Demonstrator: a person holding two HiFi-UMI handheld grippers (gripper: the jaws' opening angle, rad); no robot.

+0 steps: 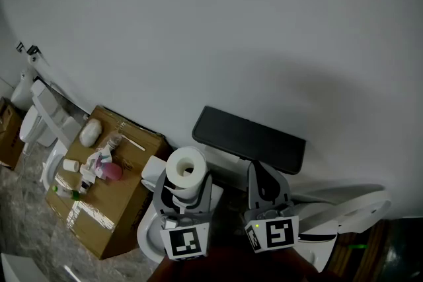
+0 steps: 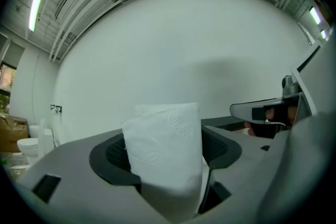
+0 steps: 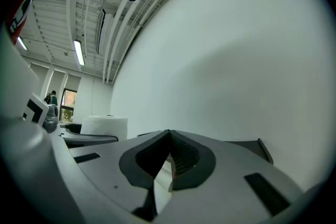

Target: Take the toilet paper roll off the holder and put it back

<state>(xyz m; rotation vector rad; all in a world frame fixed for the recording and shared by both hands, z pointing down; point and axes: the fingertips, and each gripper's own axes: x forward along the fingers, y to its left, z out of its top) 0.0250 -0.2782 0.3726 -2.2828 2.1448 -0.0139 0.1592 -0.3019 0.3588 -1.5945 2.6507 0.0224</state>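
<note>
A white toilet paper roll (image 1: 187,170) stands on end between the jaws of my left gripper (image 1: 186,187), which is shut on it; in the left gripper view the toilet paper roll (image 2: 165,157) fills the gap between the dark pads. My right gripper (image 1: 267,189) hovers just to the right of it, shut with nothing held, its jaw tips meeting in the right gripper view (image 3: 169,136). A black shelf-like holder (image 1: 250,139) is fixed to the white wall directly above both grippers. The roll (image 3: 104,126) also shows at the left of the right gripper view.
A cardboard box (image 1: 106,198) with small bottles and a white object on top stands at the lower left. White toilets (image 1: 41,123) line the wall further left. A white toilet seat (image 1: 344,214) lies at the right. The white wall (image 1: 251,30) fills the upper view.
</note>
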